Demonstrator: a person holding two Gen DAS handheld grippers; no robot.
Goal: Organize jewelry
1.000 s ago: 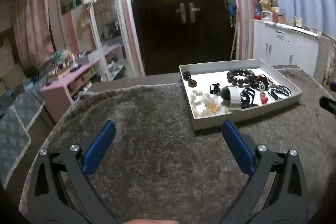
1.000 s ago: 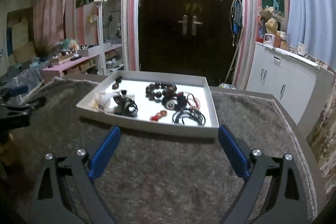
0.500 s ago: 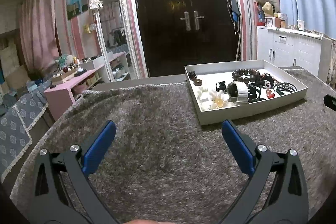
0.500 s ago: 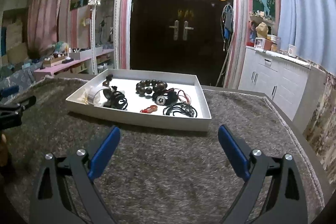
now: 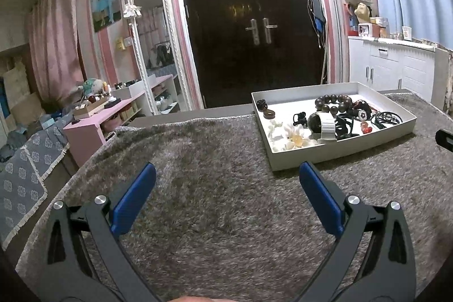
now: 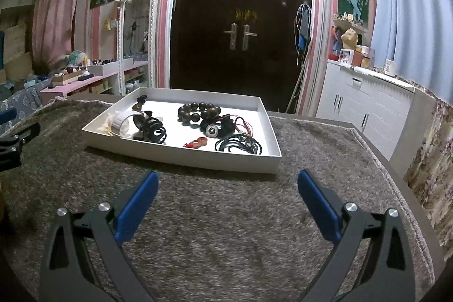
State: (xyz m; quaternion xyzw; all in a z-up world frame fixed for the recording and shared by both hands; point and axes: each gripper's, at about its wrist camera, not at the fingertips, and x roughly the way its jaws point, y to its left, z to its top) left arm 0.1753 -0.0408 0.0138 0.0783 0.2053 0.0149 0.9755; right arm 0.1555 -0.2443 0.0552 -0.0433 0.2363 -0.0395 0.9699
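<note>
Blue-padded left gripper (image 5: 226, 174) and right gripper (image 6: 228, 183) gape wide, empty

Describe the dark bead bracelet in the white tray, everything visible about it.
The bead bracelet is a loop of large round beads, dark brown and glossy, wood by the look of it. It lies flat on the floor of the white tray, in the far middle part. Its near right side runs into a tangle of dark pieces with red cords; whether they are joined cannot be told. In the left wrist view it sits behind a white band. Neither gripper touches it.
</note>
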